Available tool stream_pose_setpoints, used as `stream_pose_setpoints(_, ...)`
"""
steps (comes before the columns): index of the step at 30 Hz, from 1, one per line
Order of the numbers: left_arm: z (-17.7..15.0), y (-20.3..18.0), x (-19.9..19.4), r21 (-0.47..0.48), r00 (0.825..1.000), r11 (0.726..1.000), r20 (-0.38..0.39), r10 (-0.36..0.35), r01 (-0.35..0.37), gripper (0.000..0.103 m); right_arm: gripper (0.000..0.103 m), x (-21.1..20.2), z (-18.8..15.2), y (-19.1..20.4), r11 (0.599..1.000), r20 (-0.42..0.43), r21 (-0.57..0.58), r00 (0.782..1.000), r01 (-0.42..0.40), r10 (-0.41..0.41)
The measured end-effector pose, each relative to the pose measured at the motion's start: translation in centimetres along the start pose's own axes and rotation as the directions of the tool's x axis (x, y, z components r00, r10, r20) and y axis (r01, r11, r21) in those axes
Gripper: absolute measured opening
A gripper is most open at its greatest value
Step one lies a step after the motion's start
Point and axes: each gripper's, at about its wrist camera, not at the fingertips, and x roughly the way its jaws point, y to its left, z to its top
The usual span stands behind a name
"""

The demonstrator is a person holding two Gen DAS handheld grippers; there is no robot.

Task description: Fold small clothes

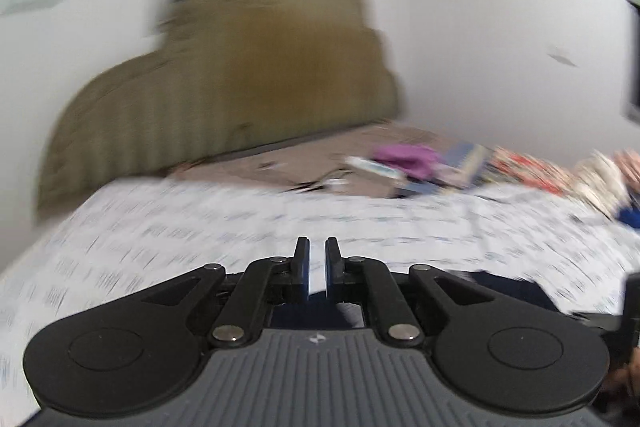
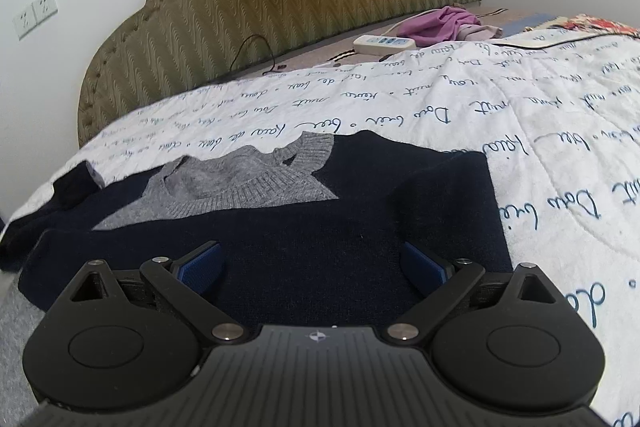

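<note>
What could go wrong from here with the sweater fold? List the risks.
1. The left gripper is shut with no cloth seen between its pads; if it meant to carry a sleeve, that fold may be lost.
2. The right gripper hangs open over the sweater; closing here could bunch the body.
3. The grey collar lies rumpled, so folding over it may leave a lump.

Light: soft, even, fairly bright; no glare.
Blur: left wrist view streaked throughout; olive padded fabric headboard (image 1: 224, 75) smeared.
Sharpness: right wrist view crisp.
Distortion: fisheye bending, dark vignette at corners.
Shadows: faint.
</note>
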Motion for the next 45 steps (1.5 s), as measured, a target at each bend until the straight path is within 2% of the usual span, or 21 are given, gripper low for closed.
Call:
stream_pose_setpoints(2, -2.7, 2.3, -0.3, -0.064, 0.987, 0.986, 0.010, 0.158, -0.157, 0.015, 0.091, -0.1, 1.1, 1.3, 0.999, -0.007, -0.022, 0.999, 0.047, -0.047)
stream_pose_setpoints(3, -4.2, 3.6, -0.5, -0.106, 0.973, 0.967, 0.003, 0.233, -0.231, 0.022, 0.091, -0.3, 1.9, 2.1, 1.000, 0.002, -0.006, 1.000, 0.025, -0.025)
stream_pose_setpoints(5, -6.6, 6.1, -0.3, -0.206, 0.958, 0.936, -0.045, 0.284, -0.287, 0.074, 0.091, -0.5, 3.7, 4.2, 0.989, 0.038, 0.056, 0.990, -0.136, 0.134)
stream_pose_setpoints(6, -7.7, 7.3, -0.2, -0.267, 0.952, 0.914, -0.066, 0.300, -0.307, 0.082, 0.091, 0.0, 4.6, 5.6, 0.975, 0.031, 0.075, 0.977, -0.211, 0.209)
stream_pose_setpoints(8, -9.7, 9.2, -0.1, -0.374, 0.941, 0.865, -0.085, 0.328, -0.335, 0.085, 0.091, 2.2, 6.3, 9.1, 0.938, -0.025, 0.111, 0.943, -0.328, 0.332)
stream_pose_setpoints(9, -10.4, 9.9, 0.1, -0.396, 0.940, 0.854, -0.093, 0.329, -0.338, 0.085, 0.091, 3.8, 6.9, 10.9, 0.920, -0.060, 0.125, 0.923, -0.370, 0.379)
stream_pose_setpoints(11, -11.8, 10.9, 0.7, -0.437, 0.936, 0.830, -0.105, 0.335, -0.346, 0.085, 0.088, 7.3, 7.8, 14.4, 0.902, -0.120, 0.129, 0.897, -0.412, 0.426)
stream_pose_setpoints(12, -12.6, 11.4, 0.4, -0.455, 0.940, 0.824, -0.107, 0.325, -0.337, 0.085, 0.087, 9.1, 8.1, 15.9, 0.902, -0.147, 0.126, 0.891, -0.414, 0.429)
stream_pose_setpoints(13, -12.6, 11.7, 0.3, -0.477, 0.945, 0.819, -0.098, 0.311, -0.319, 0.085, 0.087, 10.8, 8.3, 17.2, 0.903, -0.171, 0.134, 0.888, -0.409, 0.428)
stream_pose_setpoints(15, -12.8, 12.1, -0.6, -0.500, 0.953, 0.819, -0.043, 0.301, -0.281, 0.088, 0.085, 14.3, 8.5, 19.2, 0.889, -0.229, 0.190, 0.862, -0.417, 0.453)
stream_pose_setpoints(19, -12.4, 11.9, -0.2, -0.502, 0.957, 0.824, -0.027, 0.288, -0.262, 0.089, 0.084, 18.5, 8.7, 21.0, 0.854, -0.275, 0.345, 0.828, -0.390, 0.489)
stream_pose_setpoints(21, -12.3, 11.8, -0.3, -0.502, 0.959, 0.827, -0.015, 0.284, -0.253, 0.089, 0.072, 19.4, 8.7, 22.0, 0.840, -0.287, 0.384, 0.815, -0.384, 0.503)
stream_pose_setpoints(23, -12.3, 11.8, -0.3, -0.502, 0.961, 0.829, -0.016, 0.278, -0.248, 0.089, 0.042, 19.7, 8.6, 23.5, 0.857, -0.315, 0.355, 0.816, -0.374, 0.486)
stream_pose_setpoints(25, -12.4, 11.8, -0.6, -0.508, 0.961, 0.825, -0.020, 0.275, -0.247, 0.089, 0.029, 20.2, 8.2, 24.8, 0.885, -0.361, 0.305, 0.817, -0.351, 0.449)
stream_pose_setpoints(27, -12.5, 11.8, -0.8, -0.513, 0.961, 0.822, -0.020, 0.277, -0.248, 0.089, 0.018, 20.4, 7.9, 25.1, 0.895, -0.377, 0.285, 0.818, -0.343, 0.434)
stream_pose_setpoints(29, -12.5, 11.6, -1.1, -0.508, 0.959, 0.825, -0.012, 0.282, -0.248, 0.089, 0.016, 19.6, 8.2, 25.1, 0.892, -0.358, 0.278, 0.824, -0.356, 0.440)
stream_pose_setpoints(33, -11.9, 10.7, -2.3, -0.474, 0.953, 0.845, 0.035, 0.300, -0.248, 0.089, 0.015, 15.4, 10.4, 24.4, 0.881, -0.260, 0.235, 0.846, -0.411, 0.464)
stream_pose_setpoints(36, -11.0, 9.3, -4.5, -0.434, 0.947, 0.869, 0.097, 0.306, -0.237, 0.090, 0.015, 9.5, 12.6, 21.2, 0.854, -0.159, 0.233, 0.848, -0.465, 0.505)
stream_pose_setpoints(40, -9.8, 7.8, -7.2, -0.386, 0.961, 0.906, 0.134, 0.244, -0.176, 0.090, 0.015, 0.5, 14.7, 13.8, 0.839, -0.036, 0.245, 0.860, -0.486, 0.509)
stream_pose_setpoints(42, -9.4, 7.0, -8.0, -0.361, 0.967, 0.920, 0.141, 0.215, -0.152, 0.090, 0.015, -3.4, 14.3, 9.1, 0.849, -0.007, 0.280, 0.883, -0.448, 0.469)
stream_pose_setpoints(45, -9.1, 5.9, -8.0, -0.341, 0.975, 0.932, 0.133, 0.177, -0.123, 0.090, 0.015, -6.8, 11.6, 1.6, 0.892, -0.028, 0.349, 0.949, -0.286, 0.315)
